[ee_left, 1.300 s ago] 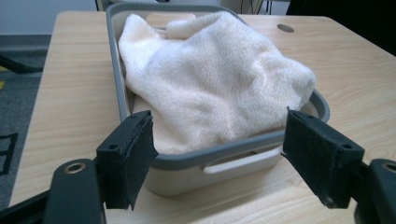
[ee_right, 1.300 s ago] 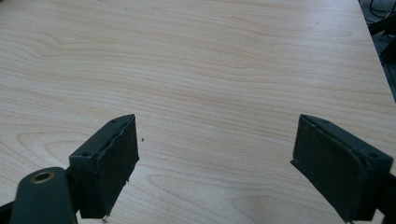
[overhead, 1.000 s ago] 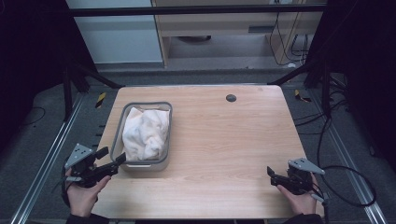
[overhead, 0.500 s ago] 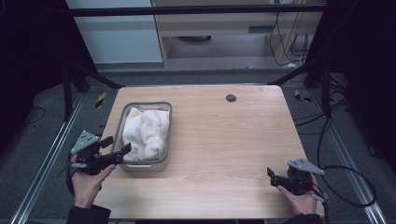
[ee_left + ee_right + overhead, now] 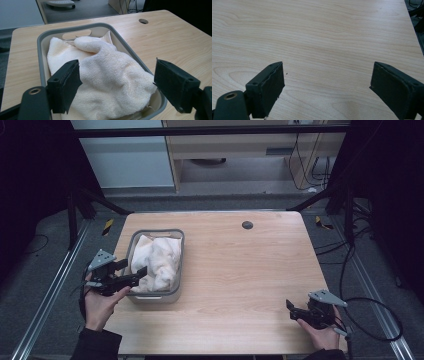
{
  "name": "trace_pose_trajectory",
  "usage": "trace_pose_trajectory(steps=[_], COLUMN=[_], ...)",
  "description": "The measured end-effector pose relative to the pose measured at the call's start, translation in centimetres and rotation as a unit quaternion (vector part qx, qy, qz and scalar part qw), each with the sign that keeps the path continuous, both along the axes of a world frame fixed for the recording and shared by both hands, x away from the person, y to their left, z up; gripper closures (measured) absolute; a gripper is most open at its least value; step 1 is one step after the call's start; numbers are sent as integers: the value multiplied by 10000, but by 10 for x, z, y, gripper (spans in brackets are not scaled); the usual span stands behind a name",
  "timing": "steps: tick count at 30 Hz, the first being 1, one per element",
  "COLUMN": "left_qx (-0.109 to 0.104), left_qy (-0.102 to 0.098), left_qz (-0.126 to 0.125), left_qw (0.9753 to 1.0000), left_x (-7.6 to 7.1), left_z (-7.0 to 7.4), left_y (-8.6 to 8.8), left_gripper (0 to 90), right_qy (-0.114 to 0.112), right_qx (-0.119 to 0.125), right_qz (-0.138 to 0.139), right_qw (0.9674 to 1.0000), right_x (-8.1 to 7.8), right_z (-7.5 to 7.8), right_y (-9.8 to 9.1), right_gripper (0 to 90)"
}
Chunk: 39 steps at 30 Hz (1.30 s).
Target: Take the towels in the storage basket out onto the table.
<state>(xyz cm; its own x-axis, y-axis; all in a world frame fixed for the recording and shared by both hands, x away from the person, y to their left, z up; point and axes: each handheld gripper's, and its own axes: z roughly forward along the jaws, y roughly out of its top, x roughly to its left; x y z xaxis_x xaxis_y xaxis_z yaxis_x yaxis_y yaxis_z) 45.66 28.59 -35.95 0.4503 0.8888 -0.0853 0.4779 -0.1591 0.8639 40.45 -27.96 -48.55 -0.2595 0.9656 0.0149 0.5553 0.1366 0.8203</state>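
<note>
Left gripper view: spread fingers [image 5: 65, 87] frame fluffy cream towel [image 5: 107, 75] in rounded grey bin [image 5: 40, 50].

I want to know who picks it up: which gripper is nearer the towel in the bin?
Left. The left gripper hangs open at the towel, at the near end of the grey bin. The right gripper sits open over bare table, far across.

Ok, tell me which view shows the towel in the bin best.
The left gripper view: the cream towel lies close up, heaped in the grey bin, its terry pile plain between the open jaws. The high view shows the towel smaller, from above, with its place in the bin. The right gripper view looks at bare table.
</note>
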Motion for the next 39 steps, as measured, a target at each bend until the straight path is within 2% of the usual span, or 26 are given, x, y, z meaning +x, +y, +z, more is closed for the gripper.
trace_pose_trajectory(steps=[9, 12, 19, 39], left_qx=[191, 193, 344, 704], left_qy=[124, 166, 352, 612], left_qz=[44, 51, 54, -46], left_qw=[9997, 9997, 9988, 9956], left_x=[15, 18, 30, 50], left_z=[7, 7, 3, 2], left_y=[-4, -5, -10, -31], left_gripper=[197, 191, 168, 130], right_qy=[32, 41, 58, 115], right_qx=[-7, -3, 9, 3], right_qz=[39, 43, 61, 103], right_qw=[10000, 10000, 10000, 9999], right_x=[1, 1, 1, 2], right_z=[-1, -1, -1, -2], right_y=[1, 1, 1, 1], right_gripper=[111, 110, 104, 95])
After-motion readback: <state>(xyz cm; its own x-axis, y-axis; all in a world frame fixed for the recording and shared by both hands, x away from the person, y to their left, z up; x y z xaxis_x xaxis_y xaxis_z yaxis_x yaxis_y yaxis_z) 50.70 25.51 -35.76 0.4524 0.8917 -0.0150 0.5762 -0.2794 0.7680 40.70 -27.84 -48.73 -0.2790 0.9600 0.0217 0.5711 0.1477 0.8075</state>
